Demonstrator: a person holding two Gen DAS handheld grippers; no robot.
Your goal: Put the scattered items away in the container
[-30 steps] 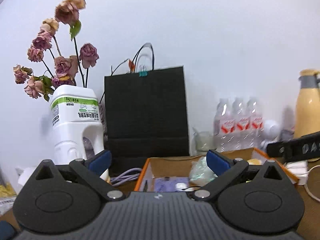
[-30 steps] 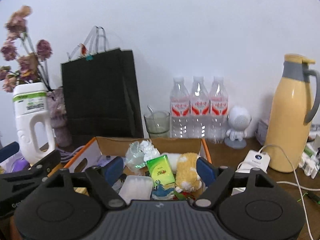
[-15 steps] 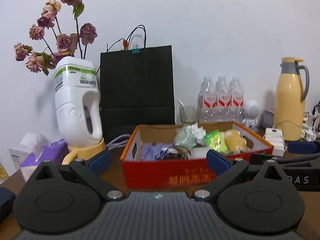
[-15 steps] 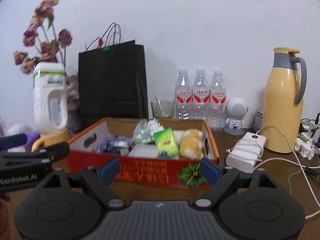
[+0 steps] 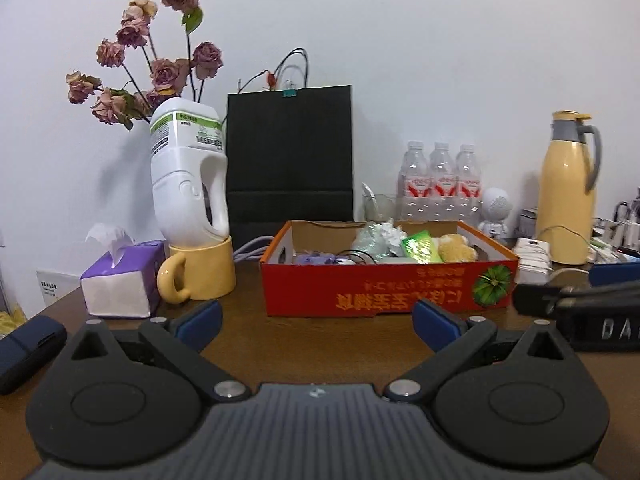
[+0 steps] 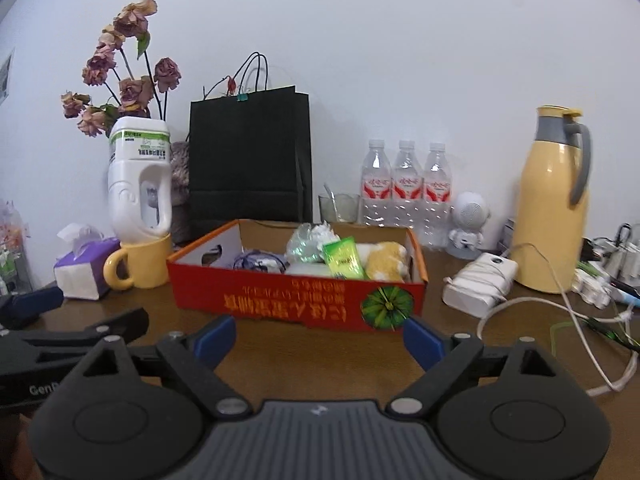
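White letters "DA" are showing on the right hand-held gripper (image 5: 600,330); "Gen" is showing on the left hand-held gripper (image 6: 40,390). The red box's (image 6: 296,304) yellow print is sitting upside down, unreadable.

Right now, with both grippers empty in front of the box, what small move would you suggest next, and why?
Probably hold off: both the left gripper and right gripper are open and empty, and the red box already holds the items.

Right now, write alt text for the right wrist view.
The open right gripper hovers empty above a brown table, facing a red cardboard box filled with small items. Behind stand a black paper bag, three water bottles and a yellow thermos.
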